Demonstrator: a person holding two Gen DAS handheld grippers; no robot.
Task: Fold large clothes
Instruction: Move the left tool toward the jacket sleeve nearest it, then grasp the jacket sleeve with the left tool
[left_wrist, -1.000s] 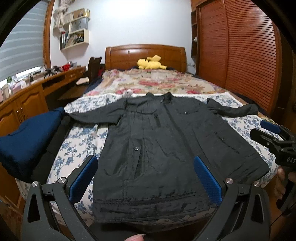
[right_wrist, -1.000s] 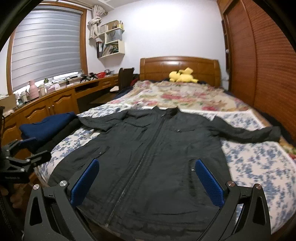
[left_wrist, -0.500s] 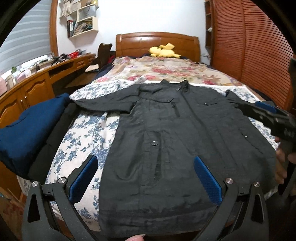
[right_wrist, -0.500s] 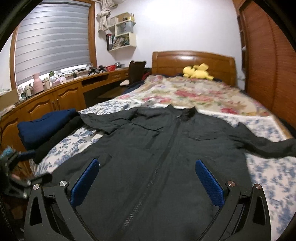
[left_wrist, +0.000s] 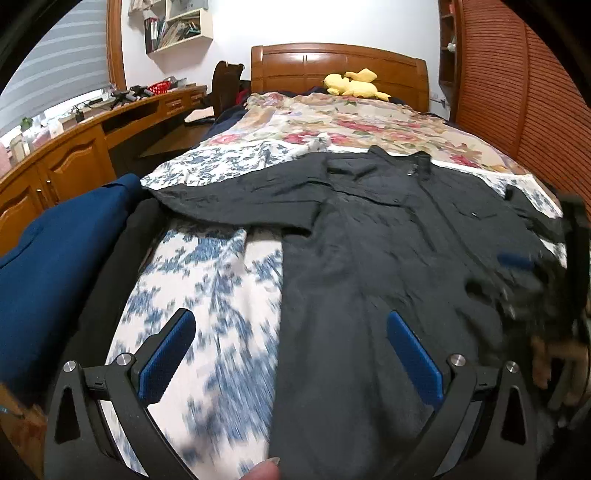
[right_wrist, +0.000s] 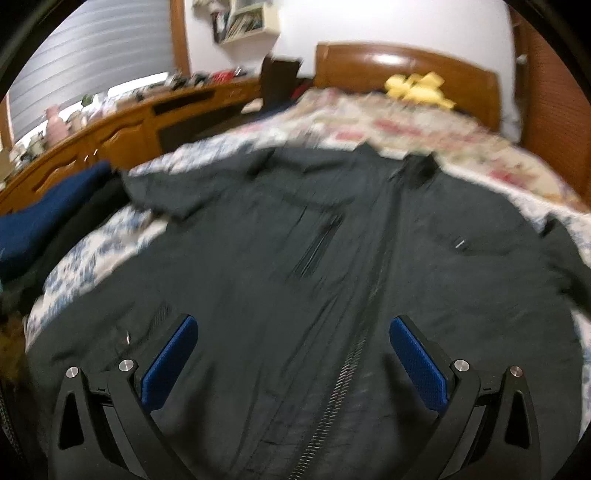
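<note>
Black jacket (right_wrist: 332, 258) lies flat on the floral sheet (left_wrist: 207, 280), collar at 12 o'clock. Left gripper (left_wrist: 291, 354) and right gripper (right_wrist: 293, 358) both spread apart, empty, above the hem.

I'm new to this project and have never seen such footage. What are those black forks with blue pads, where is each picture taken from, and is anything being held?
There is no robot here: a person holds a hand-held gripper in each hand, and each gripper carries a wide-angle camera that looks along its two fingers. One picture is from the left gripper, the other from the right gripper. The blue pads line the insides of the fingers. Both grippers are open and hold nothing. Below them a black jacket lies spread, front up and zipped, on a floral bedspread. Folded dark blue clothes sit at the bed's left edge. A yellow plush toy rests by the headboard.
</note>
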